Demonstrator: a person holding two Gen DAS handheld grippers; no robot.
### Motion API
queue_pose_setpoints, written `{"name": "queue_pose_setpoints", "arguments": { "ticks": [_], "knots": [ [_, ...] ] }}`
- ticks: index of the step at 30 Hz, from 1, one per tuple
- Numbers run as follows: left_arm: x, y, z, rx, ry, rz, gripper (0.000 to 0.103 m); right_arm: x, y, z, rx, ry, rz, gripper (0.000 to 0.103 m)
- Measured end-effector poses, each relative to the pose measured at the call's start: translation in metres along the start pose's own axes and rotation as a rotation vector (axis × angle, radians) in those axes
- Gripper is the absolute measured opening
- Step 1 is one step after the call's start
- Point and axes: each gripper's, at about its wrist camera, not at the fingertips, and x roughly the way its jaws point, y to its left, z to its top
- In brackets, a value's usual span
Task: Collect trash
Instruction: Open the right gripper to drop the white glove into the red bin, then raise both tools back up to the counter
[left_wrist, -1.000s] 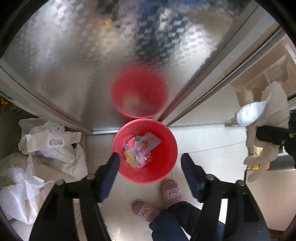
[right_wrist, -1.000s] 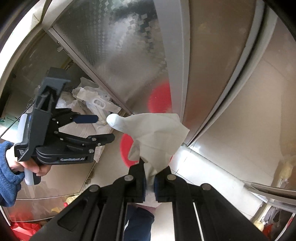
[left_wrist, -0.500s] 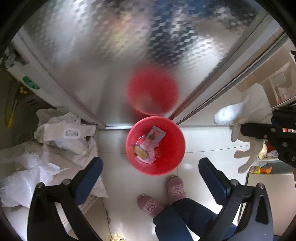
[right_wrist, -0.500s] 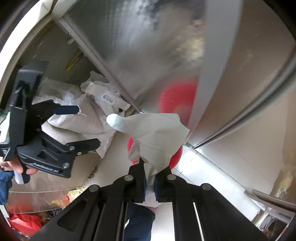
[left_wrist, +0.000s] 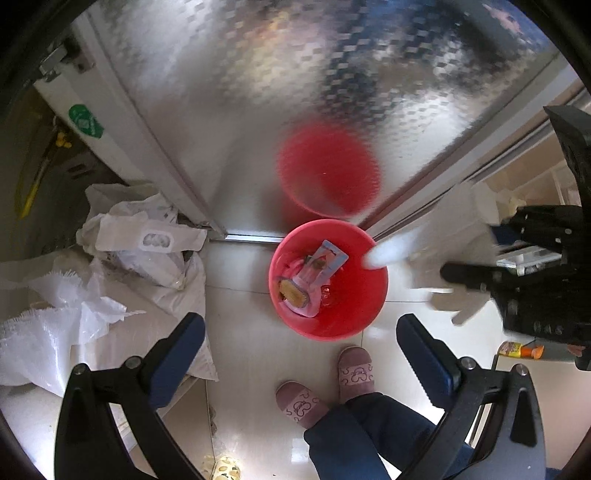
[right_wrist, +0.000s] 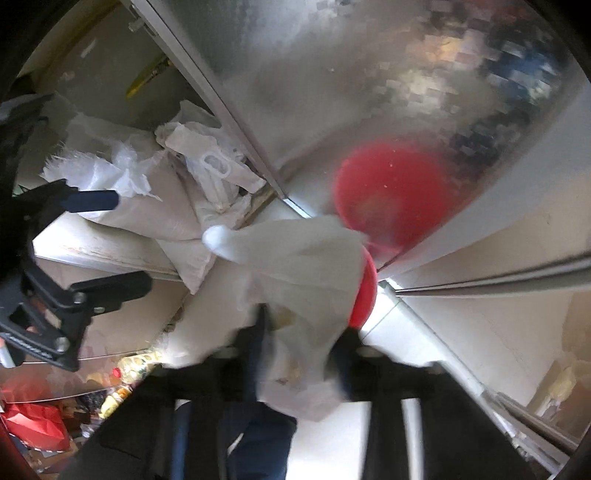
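My right claw is opening, its jaws parting with the white glove loose between them, just above the rim of the red bucket. My left claw stands fully wide and empty above the near side of the bucket, where wrappers lie inside.

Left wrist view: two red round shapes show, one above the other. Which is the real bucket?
The lower one, the red bucket on the floor with wrappers inside. The blurred red shape above is only its reflection in the patterned door panel.
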Motion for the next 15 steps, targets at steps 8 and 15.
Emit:
{"name": "queue_pose_setpoints", "arguments": {
  "ticks": [8,15],
  "knots": [
    [-0.010,0.009,-0.003,-0.026,-0.015,0.014,0.103,-0.006,-0.001,0.001,0.002,-0.017,-0.023,0.086],
    [-0.059,-0.005,-0.008,-0.010,-0.041,-0.020,0.103,-0.051,0.015,-0.004,0.005,-0.034,-0.044,0.093]
  ]
}}
